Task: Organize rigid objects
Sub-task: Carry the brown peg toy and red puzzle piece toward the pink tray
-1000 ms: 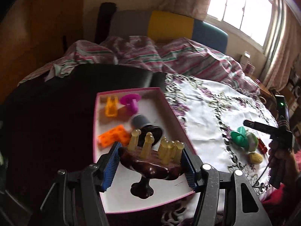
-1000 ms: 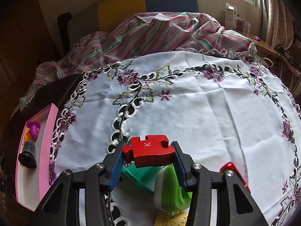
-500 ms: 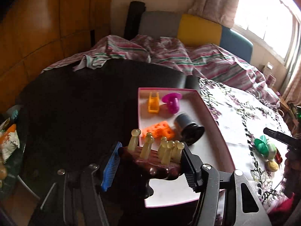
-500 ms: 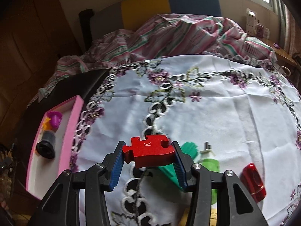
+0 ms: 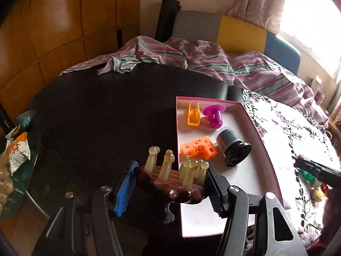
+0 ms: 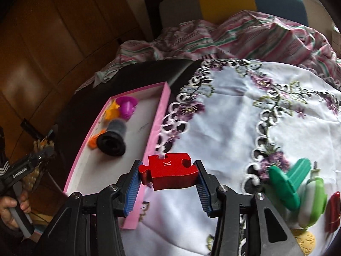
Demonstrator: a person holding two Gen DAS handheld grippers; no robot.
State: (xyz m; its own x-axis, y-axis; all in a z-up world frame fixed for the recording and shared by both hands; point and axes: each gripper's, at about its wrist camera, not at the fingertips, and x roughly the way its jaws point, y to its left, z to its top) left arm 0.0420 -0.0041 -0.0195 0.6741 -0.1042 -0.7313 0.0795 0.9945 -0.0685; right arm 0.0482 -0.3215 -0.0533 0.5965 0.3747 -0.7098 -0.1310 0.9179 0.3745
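My left gripper (image 5: 170, 183) is shut on a dark wooden stand (image 5: 170, 186) with several pale yellow pegs, held over the tray's left edge and the black table. The pink-rimmed tray (image 5: 259, 136) holds an orange clip (image 5: 193, 116), a magenta piece (image 5: 214, 116), an orange block (image 5: 198, 148) and a black cylinder (image 5: 233, 147). My right gripper (image 6: 168, 173) is shut on a red puzzle piece (image 6: 168, 173) marked K, held just right of the tray's (image 6: 158, 115) near rim. The other gripper (image 6: 23, 166) and a hand show at lower left.
On the embroidered white cloth (image 6: 245, 115) at the right lie a green fan-shaped toy (image 6: 286, 183), a white and green piece (image 6: 312, 200), a red piece (image 6: 333, 211) and a yellow disc (image 6: 304, 241). A striped blanket (image 5: 213, 61) lies behind. Snack bags (image 5: 18, 149) sit at the far left.
My left gripper swung left with the peg stand, from over the tray's middle to its left edge. My right gripper carried the red puzzle piece left, up to the tray's rim.
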